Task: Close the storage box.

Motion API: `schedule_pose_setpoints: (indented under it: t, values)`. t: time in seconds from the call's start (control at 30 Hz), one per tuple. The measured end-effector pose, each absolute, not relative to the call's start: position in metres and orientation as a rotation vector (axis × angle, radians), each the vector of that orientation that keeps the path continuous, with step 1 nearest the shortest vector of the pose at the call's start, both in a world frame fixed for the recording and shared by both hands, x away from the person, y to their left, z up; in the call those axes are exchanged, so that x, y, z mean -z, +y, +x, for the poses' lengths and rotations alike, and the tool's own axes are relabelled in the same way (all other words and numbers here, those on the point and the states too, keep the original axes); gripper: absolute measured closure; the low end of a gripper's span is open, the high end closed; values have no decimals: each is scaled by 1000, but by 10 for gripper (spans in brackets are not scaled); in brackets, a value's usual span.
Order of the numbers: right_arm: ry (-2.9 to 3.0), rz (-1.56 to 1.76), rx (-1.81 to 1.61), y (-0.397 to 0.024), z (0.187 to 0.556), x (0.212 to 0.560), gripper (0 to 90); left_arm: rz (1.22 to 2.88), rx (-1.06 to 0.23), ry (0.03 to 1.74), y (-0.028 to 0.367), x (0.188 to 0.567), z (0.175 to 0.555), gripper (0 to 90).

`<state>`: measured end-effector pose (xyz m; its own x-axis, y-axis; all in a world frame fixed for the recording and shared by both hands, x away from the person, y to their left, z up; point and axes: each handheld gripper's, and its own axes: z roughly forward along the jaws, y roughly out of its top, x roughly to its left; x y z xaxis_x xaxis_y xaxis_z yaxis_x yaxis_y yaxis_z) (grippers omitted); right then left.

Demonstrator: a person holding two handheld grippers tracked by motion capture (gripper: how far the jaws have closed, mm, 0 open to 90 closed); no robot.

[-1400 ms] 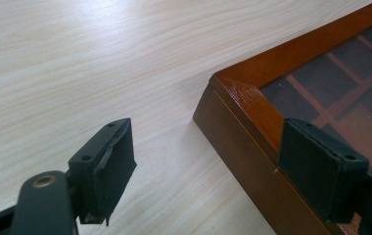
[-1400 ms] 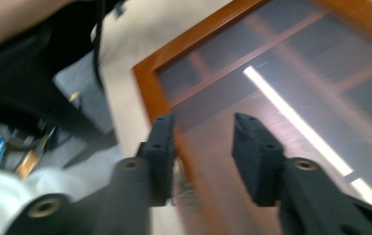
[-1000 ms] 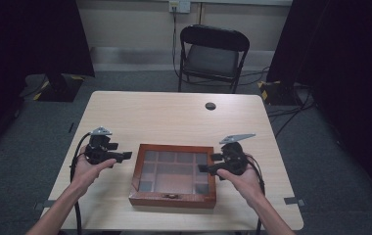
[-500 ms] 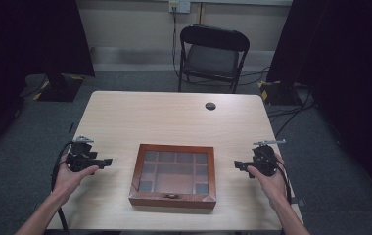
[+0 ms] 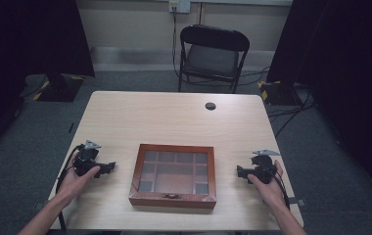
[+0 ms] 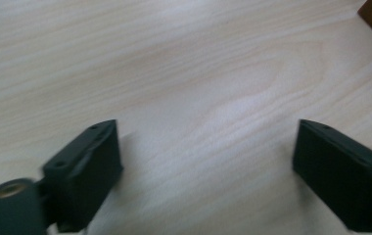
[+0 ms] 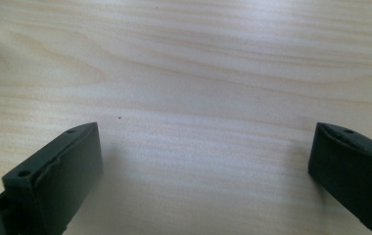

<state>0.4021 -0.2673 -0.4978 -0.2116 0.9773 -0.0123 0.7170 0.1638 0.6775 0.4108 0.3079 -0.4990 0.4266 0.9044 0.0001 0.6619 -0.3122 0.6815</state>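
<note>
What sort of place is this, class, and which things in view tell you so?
Probably a recording studio or lab set up for filming table work, not a home. Black curtains hang on both sides, cables trail over grey carpet, and a folding chair faces a plain table holding a wooden box.

Box [image 5: 173, 175]: near middle of table [image 5: 174, 117]
Left gripper [image 5: 106, 168]: left of box, apart
Right gripper [image 5: 240, 172]: right of box, apart
Small disc [image 5: 210, 105], perhaps a cap: far side
Chair [image 5: 212, 54]: beyond table

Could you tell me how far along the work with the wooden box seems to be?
The brown wooden glass-lidded box sits closed, clasp toward the person. Nothing is in hand: the left hand-held gripper and right hand-held gripper rest open, apart from it on the light wooden table. What remains is unclear.
</note>
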Motion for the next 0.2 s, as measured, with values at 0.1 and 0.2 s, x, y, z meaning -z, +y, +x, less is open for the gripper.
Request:
schedule_pose_setpoints:
  t: [0.1, 0.2]
  values:
    - [1961, 1577, -809, -266, 401, 502, 0, 2029, -537, 1294, 307, 504, 410, 0]
    - [1962, 1579, -807, -266, 401, 501, 0, 2030, -537, 1294, 307, 504, 410, 0]
